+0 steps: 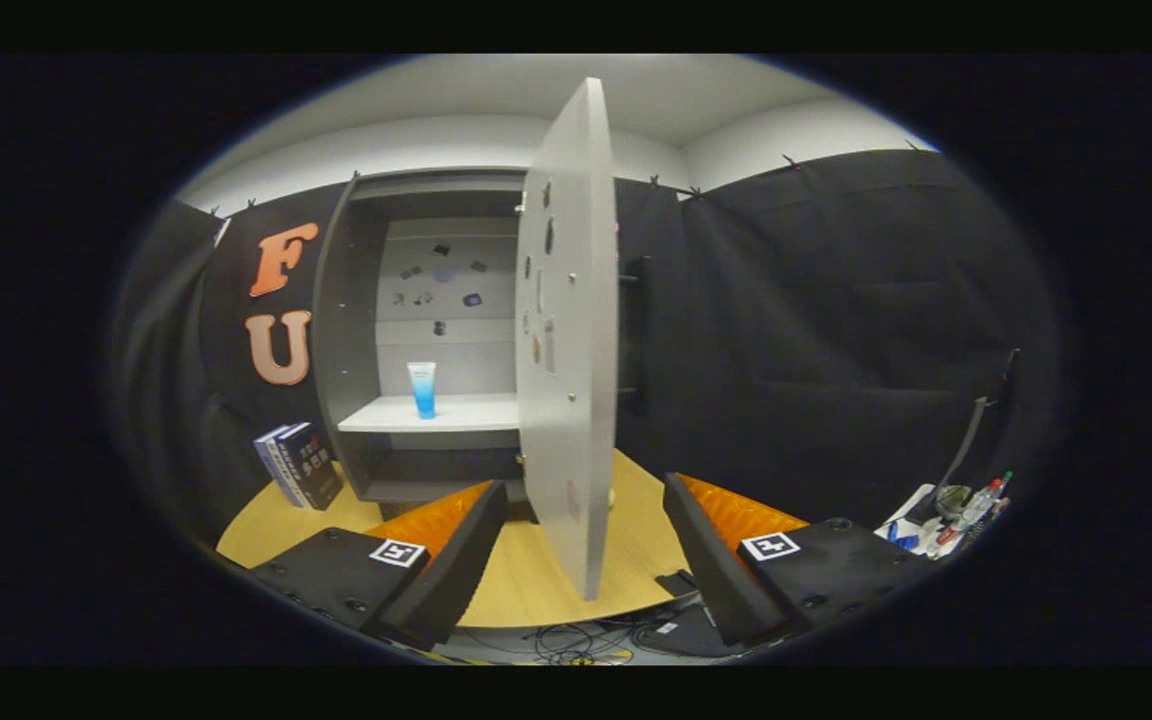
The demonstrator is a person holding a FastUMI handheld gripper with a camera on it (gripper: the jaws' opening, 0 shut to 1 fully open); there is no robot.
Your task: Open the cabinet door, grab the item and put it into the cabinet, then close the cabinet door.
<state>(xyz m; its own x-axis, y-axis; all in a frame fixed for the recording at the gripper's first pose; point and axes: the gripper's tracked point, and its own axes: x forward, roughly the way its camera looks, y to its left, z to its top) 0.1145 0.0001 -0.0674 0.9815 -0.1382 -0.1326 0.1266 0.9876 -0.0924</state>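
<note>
books upright left of cabinet | bottles far right | cables below table

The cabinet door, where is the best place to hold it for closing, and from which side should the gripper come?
Probably the free vertical edge of the cabinet door, the one nearest the open gripper. The door stands wide open, almost edge-on, hinged at the cabinet, so this thin edge could fit between the fingers. Come straight ahead, or push its right face leftward. The tube already stands on the shelf.
</note>
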